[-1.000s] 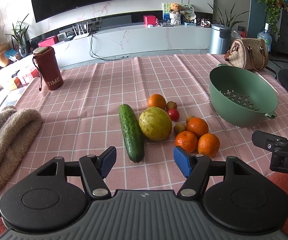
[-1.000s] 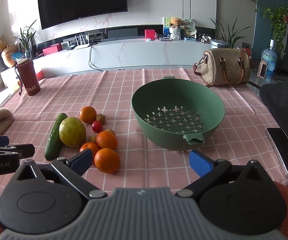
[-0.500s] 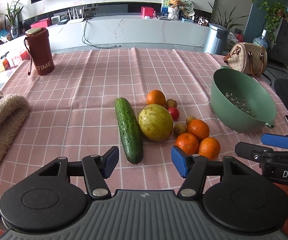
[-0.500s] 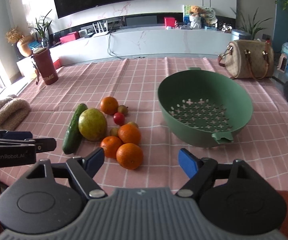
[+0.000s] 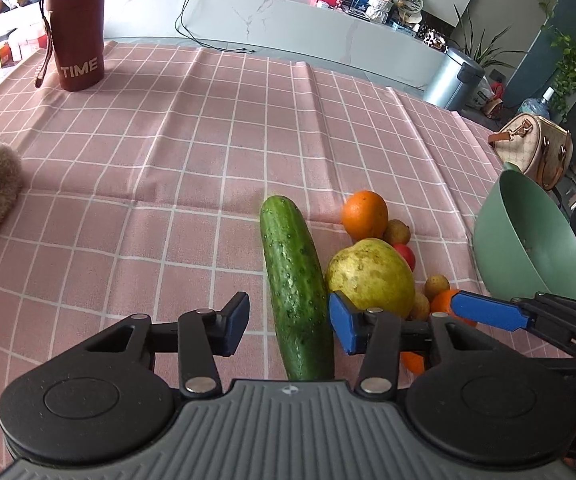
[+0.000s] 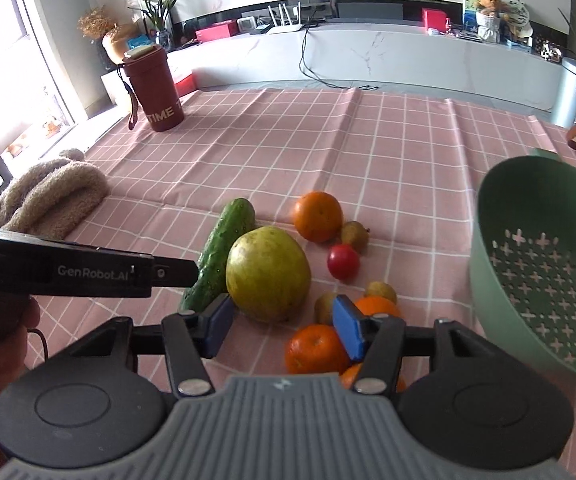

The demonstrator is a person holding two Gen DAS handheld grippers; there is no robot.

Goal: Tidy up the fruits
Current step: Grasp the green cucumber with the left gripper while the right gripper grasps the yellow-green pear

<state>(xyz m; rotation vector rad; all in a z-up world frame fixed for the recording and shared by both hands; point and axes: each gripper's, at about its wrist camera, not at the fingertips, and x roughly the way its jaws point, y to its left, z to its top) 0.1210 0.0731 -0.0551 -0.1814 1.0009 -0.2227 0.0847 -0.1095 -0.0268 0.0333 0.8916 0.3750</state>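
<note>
Cucumber between closing left gripper jaws, untouched; right gripper jaws closing over oranges, gripping nothing

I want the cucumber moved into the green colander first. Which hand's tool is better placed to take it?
Left. The left tool already straddles the cucumber, its jaws closing without touching yet. The right tool sits over the oranges, though nearer the colander.

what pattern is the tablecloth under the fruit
Pink with a grid of thin white lines, forming squares. The tablecloth shows best in the left wrist view.
</note>
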